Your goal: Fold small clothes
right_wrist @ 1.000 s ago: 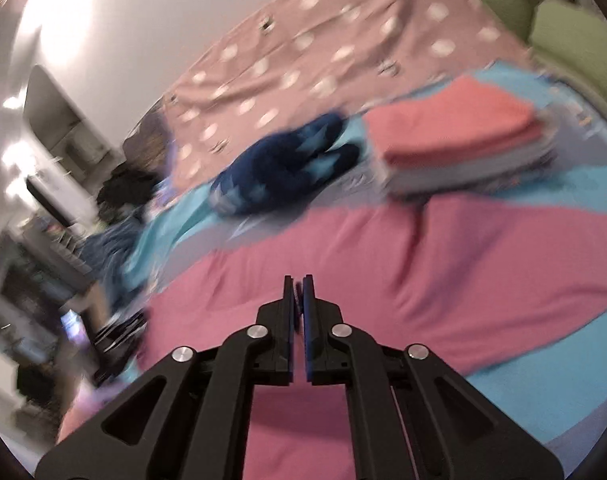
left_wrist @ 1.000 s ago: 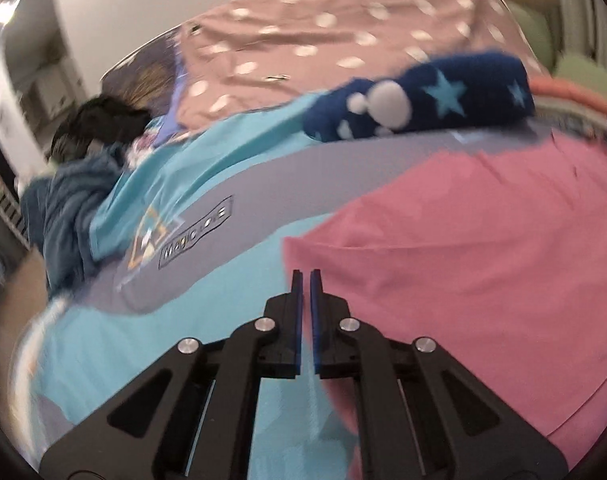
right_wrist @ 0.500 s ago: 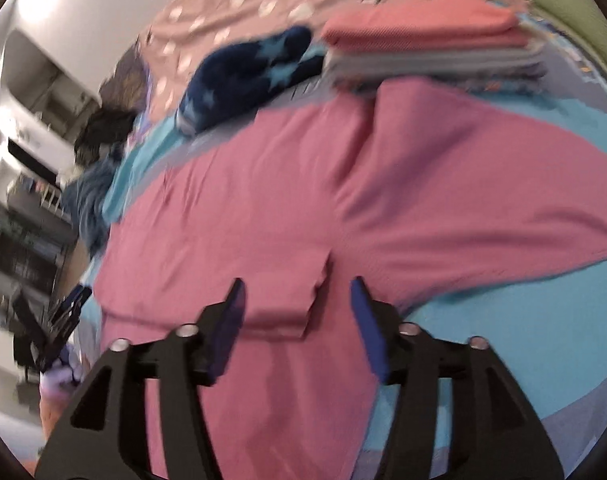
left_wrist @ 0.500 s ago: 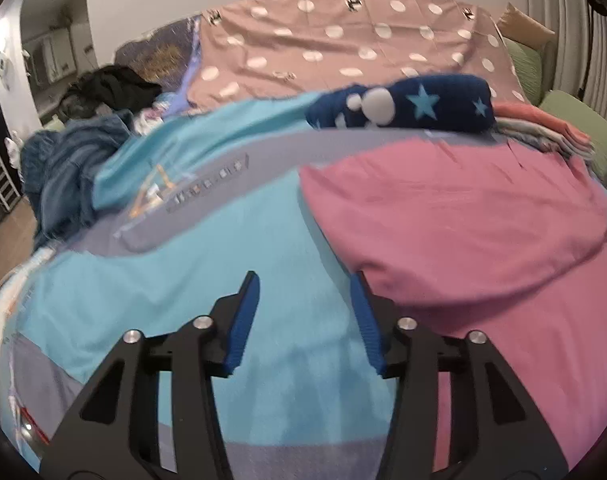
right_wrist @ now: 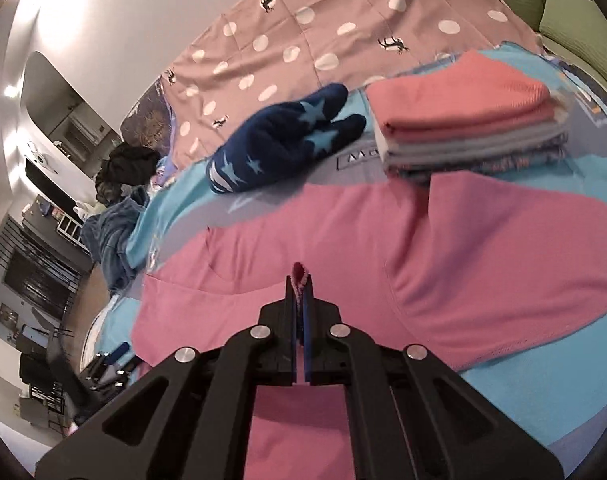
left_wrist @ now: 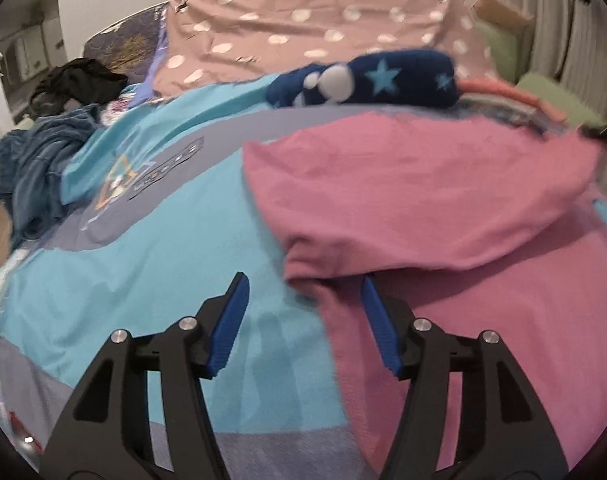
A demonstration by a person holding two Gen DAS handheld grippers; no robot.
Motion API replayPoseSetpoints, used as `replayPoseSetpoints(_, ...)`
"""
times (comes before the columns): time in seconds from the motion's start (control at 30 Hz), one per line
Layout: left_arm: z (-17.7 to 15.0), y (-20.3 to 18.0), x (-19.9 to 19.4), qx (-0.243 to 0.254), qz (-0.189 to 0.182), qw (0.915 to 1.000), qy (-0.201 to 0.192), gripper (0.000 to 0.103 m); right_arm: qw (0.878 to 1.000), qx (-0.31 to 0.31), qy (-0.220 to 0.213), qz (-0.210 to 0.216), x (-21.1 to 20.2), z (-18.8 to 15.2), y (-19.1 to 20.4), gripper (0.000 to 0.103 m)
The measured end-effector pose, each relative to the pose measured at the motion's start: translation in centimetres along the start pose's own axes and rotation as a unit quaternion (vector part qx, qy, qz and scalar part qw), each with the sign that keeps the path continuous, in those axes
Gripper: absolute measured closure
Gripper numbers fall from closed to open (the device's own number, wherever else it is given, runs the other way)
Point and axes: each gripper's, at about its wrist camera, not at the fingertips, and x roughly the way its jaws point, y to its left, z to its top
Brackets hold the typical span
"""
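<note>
A pink garment (left_wrist: 423,184) lies spread on the bed, its left part folded over in a soft roll. My left gripper (left_wrist: 303,280) hovers at the near corner of that fold. Its jaws are opening; the corner lies between the blue pads (left_wrist: 231,320) without touching them. In the right wrist view the same pink garment (right_wrist: 463,248) fills the middle. My right gripper (right_wrist: 299,280) is shut on a pinch of its fabric, and a small pink loop pokes out above the fingertips.
A navy item with light-blue stars (right_wrist: 287,140) lies behind the garment, beside a stack of folded clothes (right_wrist: 463,128). The bed has a turquoise and grey cover (left_wrist: 143,280) and a pink dotted blanket (left_wrist: 303,28). A blue denim heap (left_wrist: 27,160) and dark clothing (left_wrist: 79,80) sit at the left edge.
The left gripper went from shut to open and slid up to the fold's corner. The right gripper opened over the pink fabric, then shut on a pinch of it.
</note>
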Motion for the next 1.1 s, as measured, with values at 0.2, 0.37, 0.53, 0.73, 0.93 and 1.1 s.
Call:
replayPoseSetpoints(0.2,1.2,1.1,0.6,-0.033,-0.004,0.9994,-0.007,0.094,0.998,0.028,-0.017,0.049,-1.3,0.9,0.4,0.101)
replayPoseSetpoints(0.37,0.3,0.0,0.6,-0.022,0.045,0.9988,0.005,0.095,0.997,0.054,-0.001,-0.053,0.9,2.5,-1.5,0.101)
replayPoseSetpoints(0.53,-0.1,-1.0,-0.2,-0.016,0.074,0.9971,0.005,0.095,0.990,0.083,0.057,-0.100,5.9,1.0,-4.9,0.097)
replayPoseSetpoints(0.73,-0.6,-0.1,-1.1,-0.025,0.055,0.9982,0.001,0.092,0.996,0.040,0.013,-0.073,2.0,-0.1,-4.6,0.077)
replayPoseSetpoints(0.93,-0.8,-0.4,-1.6,-0.028,0.050,0.9983,-0.008,0.092,0.999,0.006,0.047,-0.019,0.4,-1.4,-4.3,0.062)
replayPoseSetpoints(1.1,-0.6,-0.9,-1.0,-0.022,0.051,0.9985,0.001,0.091,0.996,-0.033,0.068,-0.046,3.6,-2.4,-3.5,0.053)
